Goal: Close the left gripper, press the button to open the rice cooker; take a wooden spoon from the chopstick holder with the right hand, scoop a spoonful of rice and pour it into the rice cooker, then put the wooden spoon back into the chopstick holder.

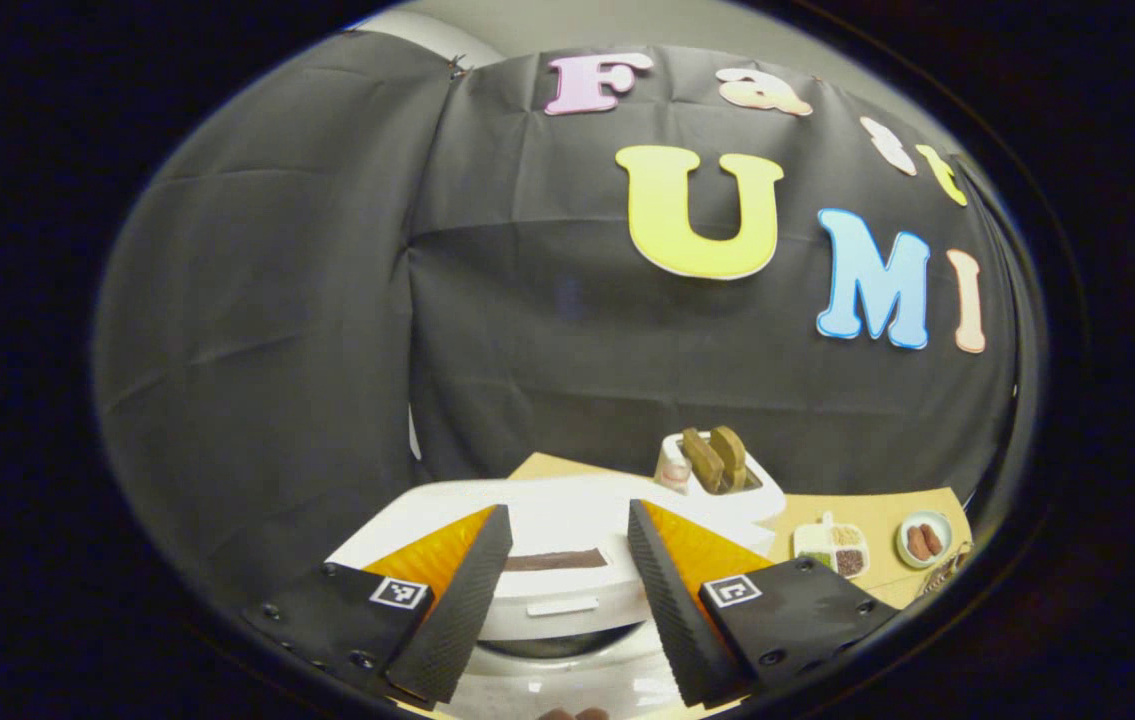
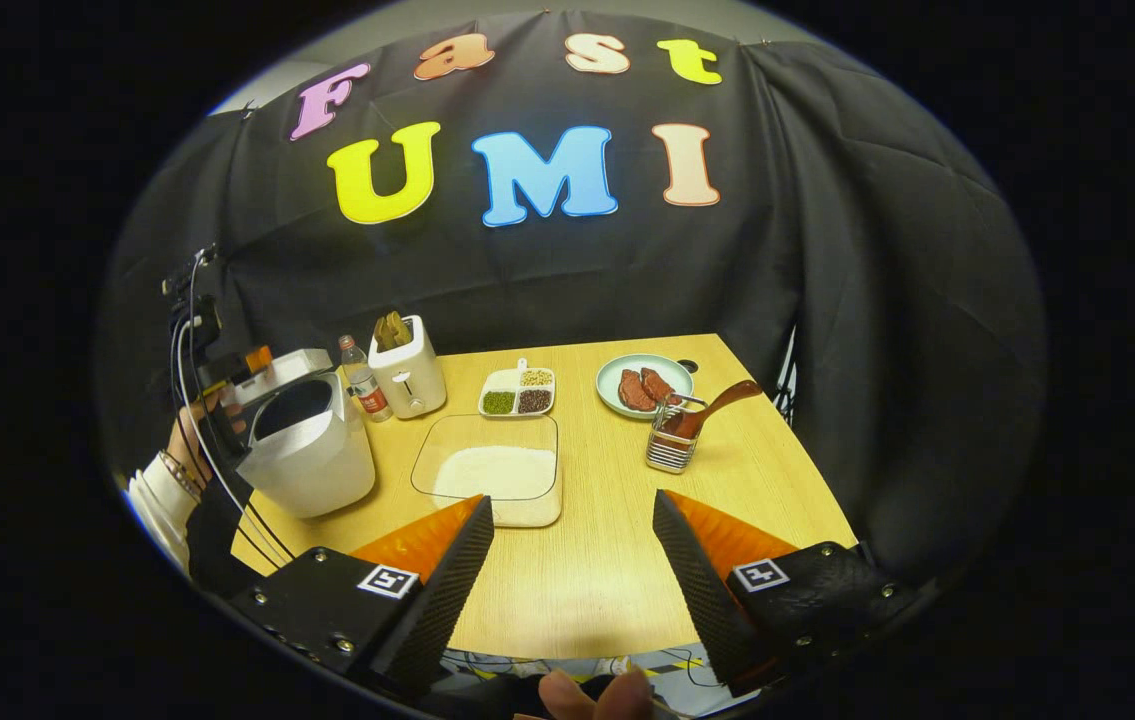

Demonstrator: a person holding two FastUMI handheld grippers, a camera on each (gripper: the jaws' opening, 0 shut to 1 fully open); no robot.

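Note:
The white rice cooker (image 2: 312, 465) stands at the table's left; its top shows a dark opening with the lid (image 2: 282, 368) raised behind it. A hand holds my left gripper (image 2: 242, 372) right beside that lid. In the left gripper view, my left gripper (image 1: 567, 560) is open just over the cooker's white top (image 1: 552, 525). My right gripper (image 2: 572, 545) hangs open and empty above the table's front. The wooden spoon (image 2: 717, 402) leans in the wire chopstick holder (image 2: 670, 455), far ahead to the right. A clear tray of white rice (image 2: 497, 472) lies ahead of the right gripper's left finger.
A white toaster (image 2: 409, 378) with bread and a small bottle (image 2: 363, 386) stand behind the cooker. A divided dish of beans (image 2: 519, 391) and a plate of meat (image 2: 643, 386) sit at the back. The table's right edge (image 2: 787, 440) meets the black cloth.

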